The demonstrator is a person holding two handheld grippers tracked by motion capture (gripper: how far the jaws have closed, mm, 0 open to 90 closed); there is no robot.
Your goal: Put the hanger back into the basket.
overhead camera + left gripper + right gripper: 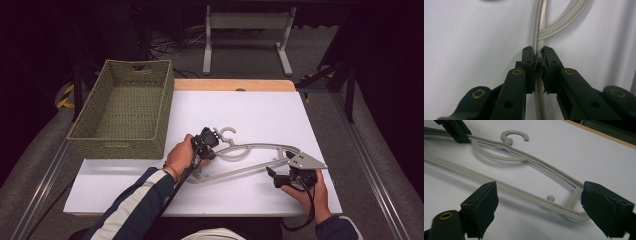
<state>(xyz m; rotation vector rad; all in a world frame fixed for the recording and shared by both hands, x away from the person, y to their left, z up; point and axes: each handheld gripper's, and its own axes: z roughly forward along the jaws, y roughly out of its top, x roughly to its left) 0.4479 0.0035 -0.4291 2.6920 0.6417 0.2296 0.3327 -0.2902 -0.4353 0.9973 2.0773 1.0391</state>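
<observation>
A grey plastic hanger (260, 147) lies flat on the white tabletop (260, 107), hook (227, 132) pointing away from me. My left gripper (207, 151) is shut on its left shoulder; in the left gripper view the jaws (538, 51) pinch the thin bar of the hanger (537, 27) just below where a curved rib branches off. My right gripper (281, 166) is at the hanger's right end. In the right gripper view its wide-apart pads (539, 202) straddle that corner of the hanger (524, 192) without touching it. The left gripper (456, 132) shows far off at the top left.
A woven green basket (120, 145) stands on the table's left side, nothing visible inside. A wooden strip (235, 85) marks the far edge. Beyond it a grey metal stand (245, 22) and cables sit on the floor. Bare white surface lies right of and behind the hanger.
</observation>
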